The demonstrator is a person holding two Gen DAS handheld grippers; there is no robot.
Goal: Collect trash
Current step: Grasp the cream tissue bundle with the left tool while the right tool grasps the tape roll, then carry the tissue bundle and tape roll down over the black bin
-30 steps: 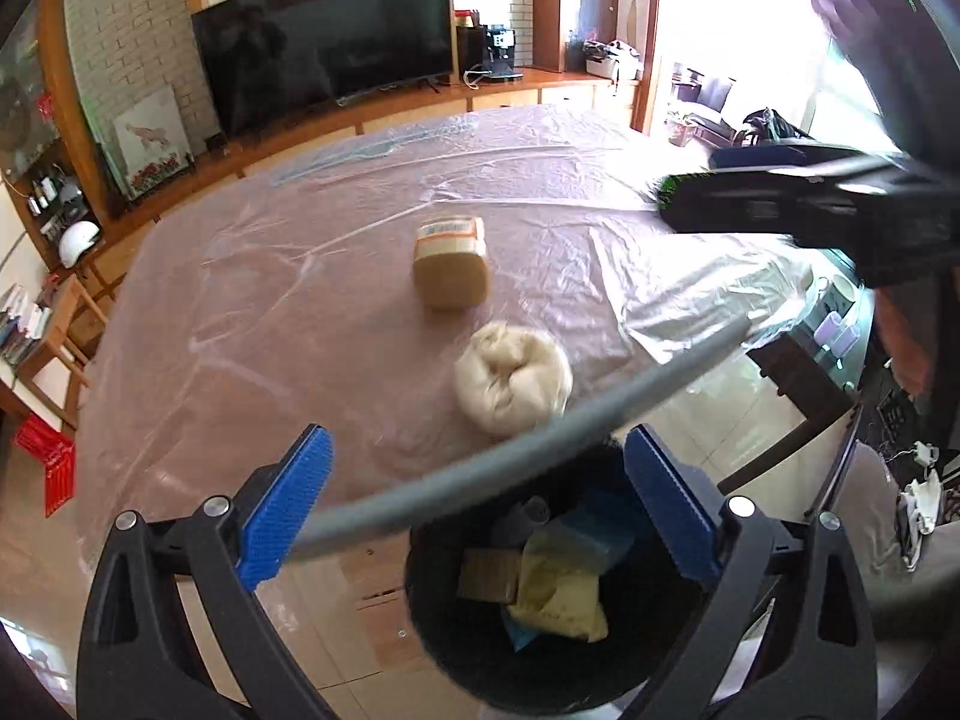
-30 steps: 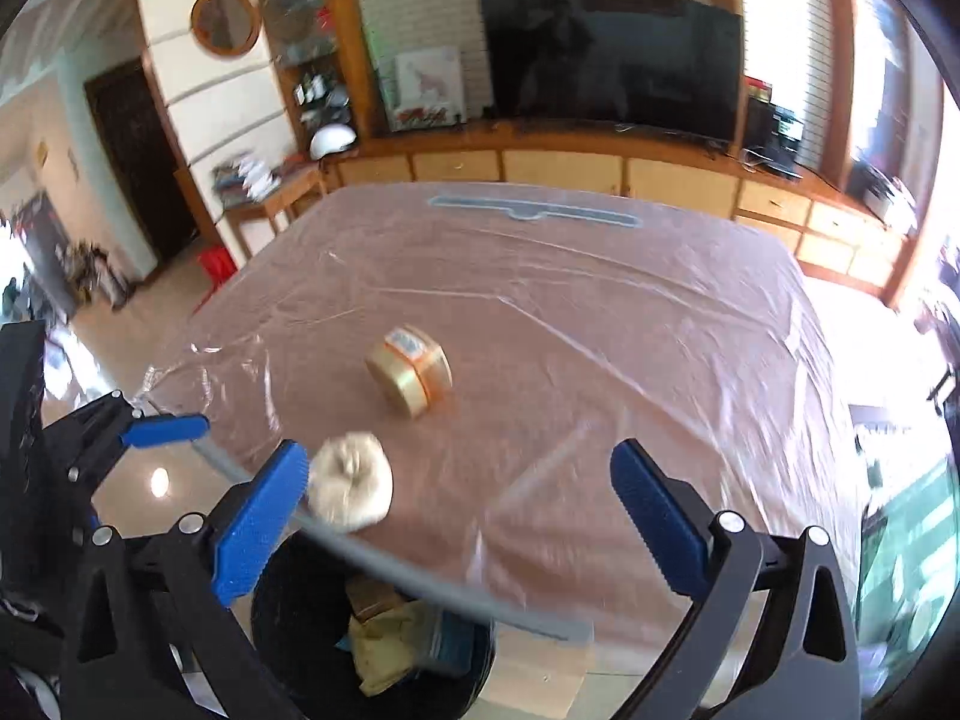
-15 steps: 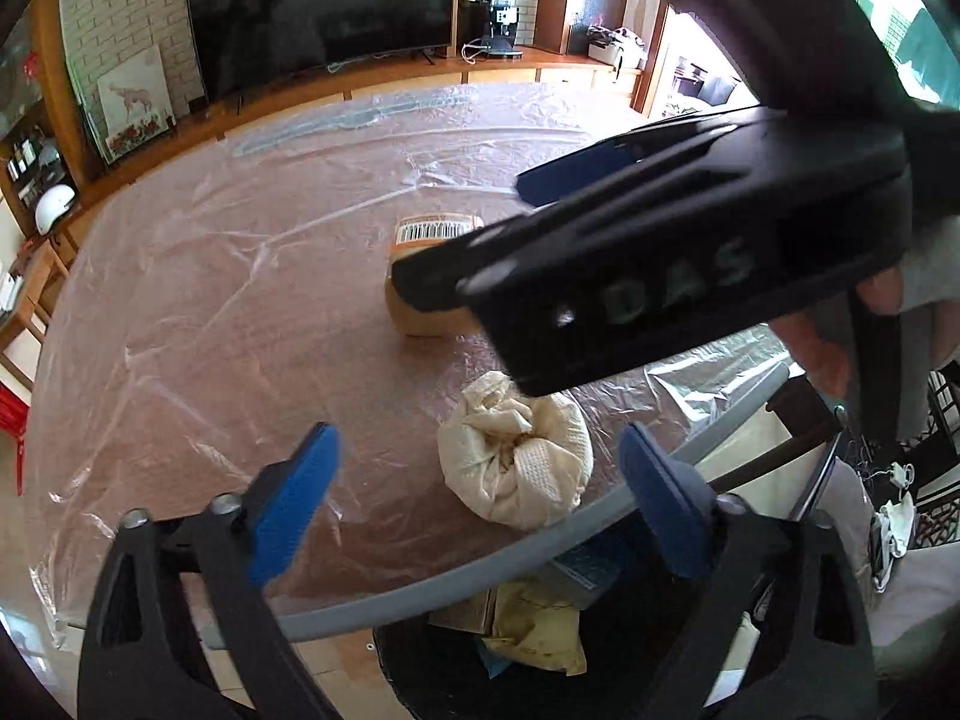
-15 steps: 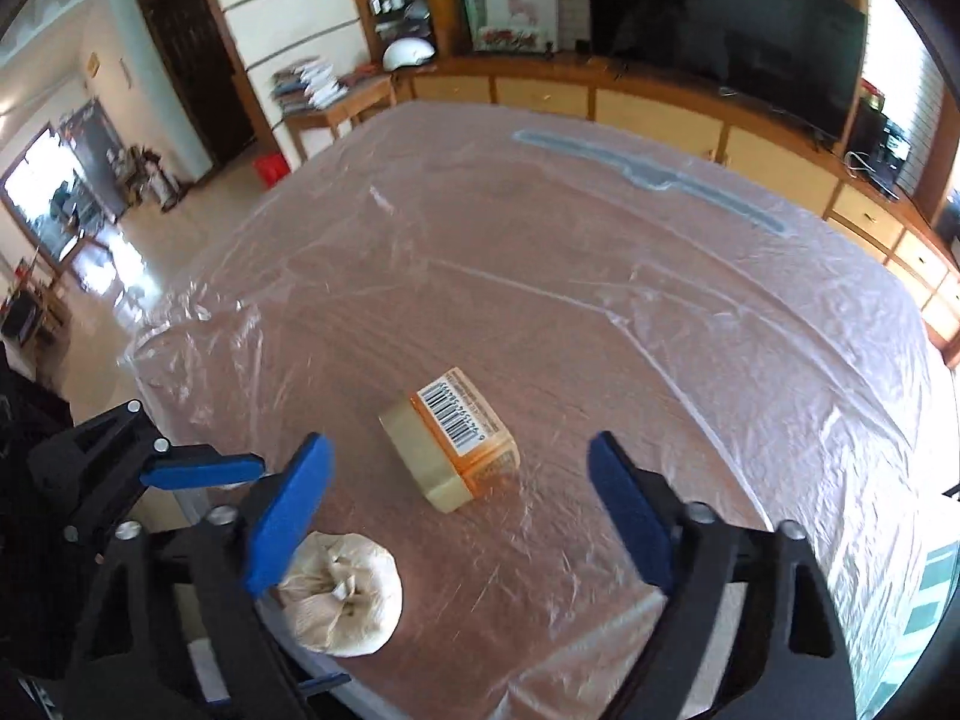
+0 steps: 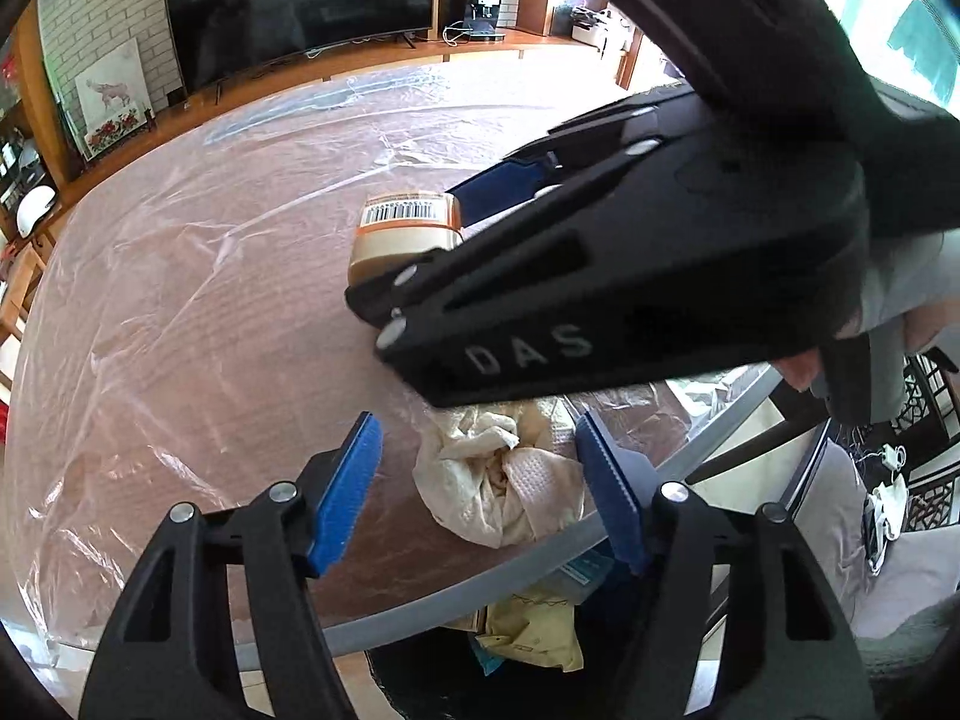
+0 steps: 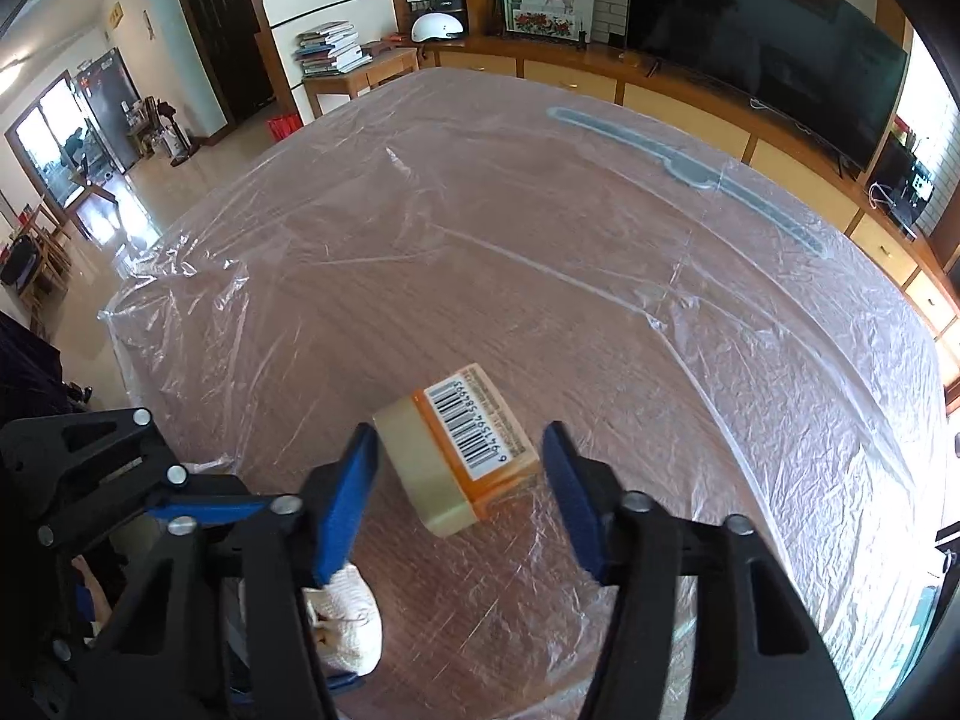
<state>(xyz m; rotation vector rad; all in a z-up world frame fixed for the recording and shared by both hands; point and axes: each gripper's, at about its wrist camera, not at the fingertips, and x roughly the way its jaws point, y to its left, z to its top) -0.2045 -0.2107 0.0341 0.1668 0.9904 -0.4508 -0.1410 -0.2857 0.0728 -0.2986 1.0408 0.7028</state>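
Note:
A crumpled cream paper wad lies near the table's front edge. My left gripper is open, its blue pads on either side of the wad. A small orange and cream box with a barcode lies further in on the table; it also shows in the left wrist view. My right gripper is open, its pads flanking the box. The right gripper's black body crosses above the wad in the left wrist view. The wad shows low in the right wrist view.
A black trash bin with paper and wrappers inside stands below the table's front edge. The wooden table is covered in clear plastic film. A TV and low cabinets stand beyond the table.
Both grippers moved forward and down over the table. The left now straddles the paper wad, the right straddles the barcode box. Both jaws have narrowed somewhat.

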